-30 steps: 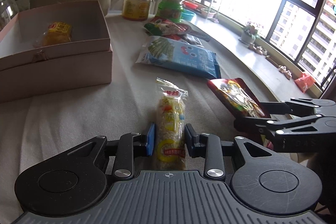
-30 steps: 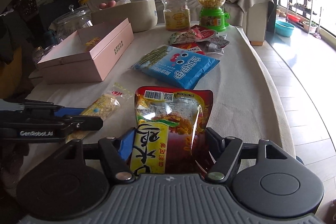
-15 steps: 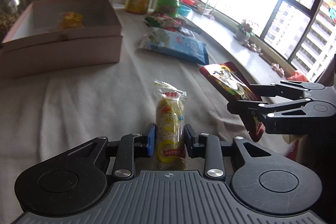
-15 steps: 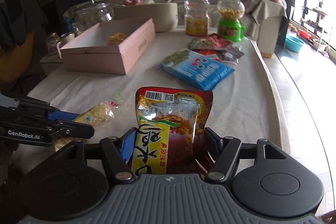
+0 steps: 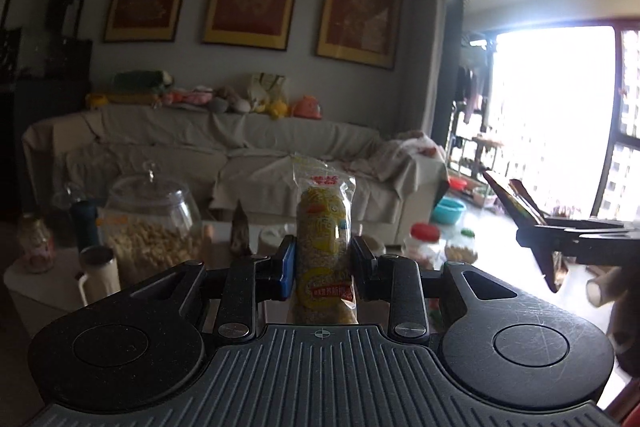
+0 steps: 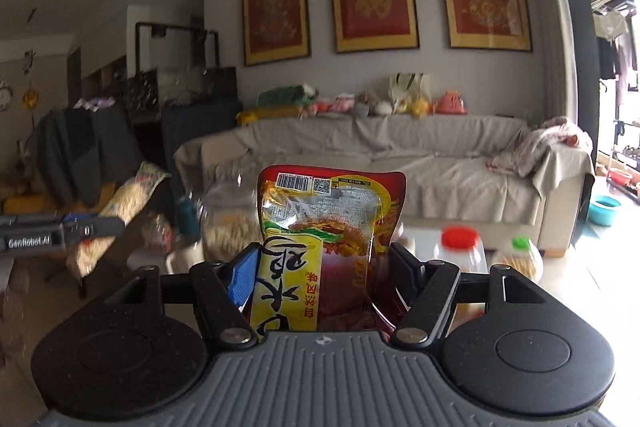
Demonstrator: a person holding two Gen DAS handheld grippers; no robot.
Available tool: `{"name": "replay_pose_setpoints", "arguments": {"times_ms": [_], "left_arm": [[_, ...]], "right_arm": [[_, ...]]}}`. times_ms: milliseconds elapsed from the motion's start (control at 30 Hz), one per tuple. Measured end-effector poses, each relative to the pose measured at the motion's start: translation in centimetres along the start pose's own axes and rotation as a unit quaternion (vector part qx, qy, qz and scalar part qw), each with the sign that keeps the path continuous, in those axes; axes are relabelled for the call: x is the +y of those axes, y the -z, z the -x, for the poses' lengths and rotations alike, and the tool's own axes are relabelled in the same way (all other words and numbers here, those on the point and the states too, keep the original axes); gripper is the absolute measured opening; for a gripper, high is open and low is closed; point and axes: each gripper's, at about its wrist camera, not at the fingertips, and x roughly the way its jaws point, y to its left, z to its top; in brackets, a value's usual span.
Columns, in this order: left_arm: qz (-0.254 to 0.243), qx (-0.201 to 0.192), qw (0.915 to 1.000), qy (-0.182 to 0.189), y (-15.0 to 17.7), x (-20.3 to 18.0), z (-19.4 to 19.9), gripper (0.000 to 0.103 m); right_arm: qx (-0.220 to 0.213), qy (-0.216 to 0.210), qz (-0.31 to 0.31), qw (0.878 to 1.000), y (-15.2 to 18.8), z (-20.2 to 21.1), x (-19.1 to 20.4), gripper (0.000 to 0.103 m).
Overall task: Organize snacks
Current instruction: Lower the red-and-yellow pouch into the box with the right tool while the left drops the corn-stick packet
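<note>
My left gripper (image 5: 322, 259) is shut on a narrow clear packet of yellow puffed-grain snack (image 5: 325, 227), held upright and lifted off the table. My right gripper (image 6: 322, 267) is shut on a red and yellow foil snack pouch (image 6: 332, 219), also raised in the air. In the left wrist view the right gripper (image 5: 536, 227) shows at the right edge with the red pouch (image 5: 506, 193) seen edge-on. In the right wrist view the left gripper (image 6: 108, 225) comes in from the left with its snack packet (image 6: 128, 199). The pink box and the tabletop are out of view.
A covered sofa (image 6: 400, 163) with soft toys runs along the back wall under three red framed pictures. A glass jar of snacks (image 5: 150, 223), a red-lidded jar (image 6: 460, 251) and a green-topped dispenser (image 6: 520, 259) peek up low in the views. Bright windows lie to the right.
Both grippers have risen and tilted up with their snacks. The table, pink box and blue bag have dropped out of view; the sofa and wall now fill the frames.
</note>
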Motion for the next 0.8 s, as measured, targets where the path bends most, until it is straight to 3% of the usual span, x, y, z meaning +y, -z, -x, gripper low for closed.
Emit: {"name": "replay_pose_setpoints", "arguments": {"times_ms": [167,233,300,333,400,467,600,667,800], "left_arm": [[0.058,0.030,0.9977,0.016,1.9,1.6,-6.9,0.034],[0.100,0.056,0.9921,0.052,4.3,2.4,-10.2,0.034],[0.130,0.118,0.9791,0.104,7.2,3.0,-14.7,0.034],[0.125,0.159,0.9737,0.105,8.7,2.9,-17.0,0.034],[0.072,0.199,0.9763,0.046,11.1,2.0,-19.8,0.032],[0.027,0.183,0.9828,0.001,12.0,1.6,-20.3,0.032],[0.101,0.126,0.9868,0.000,11.1,4.3,-19.0,0.032],[0.112,0.102,0.9884,-0.008,11.0,5.0,-18.1,0.032],[0.129,0.102,0.9862,-0.016,11.0,6.2,-17.3,0.032]], "right_arm": [[0.031,0.015,0.001,0.999,-0.6,-6.0,0.9,0.068],[0.053,0.022,0.008,0.998,0.1,-8.4,0.9,0.068],[0.077,0.033,0.012,0.996,1.1,-10.7,0.6,0.068],[0.089,0.040,0.013,0.995,1.6,-11.9,0.4,0.068],[0.115,0.051,0.015,0.992,2.6,-13.7,0.0,0.068],[0.137,0.057,0.017,0.989,3.6,-15.5,-0.2,0.068],[0.176,0.045,0.006,0.983,5.5,-18.7,-0.5,0.068],[0.202,0.031,0.000,0.979,6.6,-20.4,0.1,0.068],[0.234,-0.006,0.012,0.972,9.5,-22.8,2.4,0.071]]}}
